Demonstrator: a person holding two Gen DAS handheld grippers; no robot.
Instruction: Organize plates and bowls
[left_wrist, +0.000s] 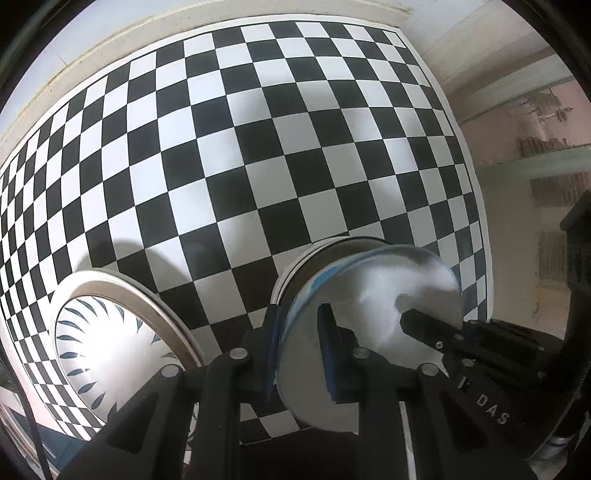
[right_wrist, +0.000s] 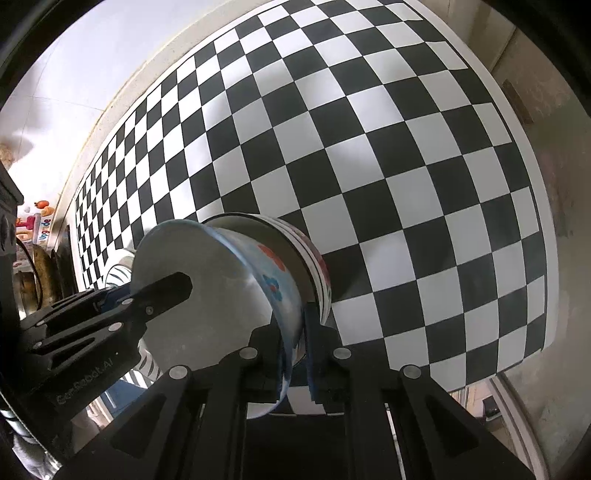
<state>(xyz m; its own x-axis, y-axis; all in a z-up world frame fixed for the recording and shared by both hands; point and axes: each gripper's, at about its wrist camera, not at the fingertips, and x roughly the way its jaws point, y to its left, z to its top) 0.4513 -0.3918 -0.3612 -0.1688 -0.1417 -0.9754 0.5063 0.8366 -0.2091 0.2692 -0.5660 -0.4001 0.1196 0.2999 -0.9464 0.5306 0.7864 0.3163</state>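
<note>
You are pinching the rim of one bowl (left_wrist: 373, 332) from both sides: your left gripper (left_wrist: 301, 354) is clamping its left edge, your right gripper (right_wrist: 295, 354) its right edge, above the checkered table (left_wrist: 258, 166). A leaf-patterned plate (left_wrist: 110, 339) is lying near-left.

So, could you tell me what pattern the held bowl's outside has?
Red and blue flowers on pale blue bowl; right wrist view.
</note>
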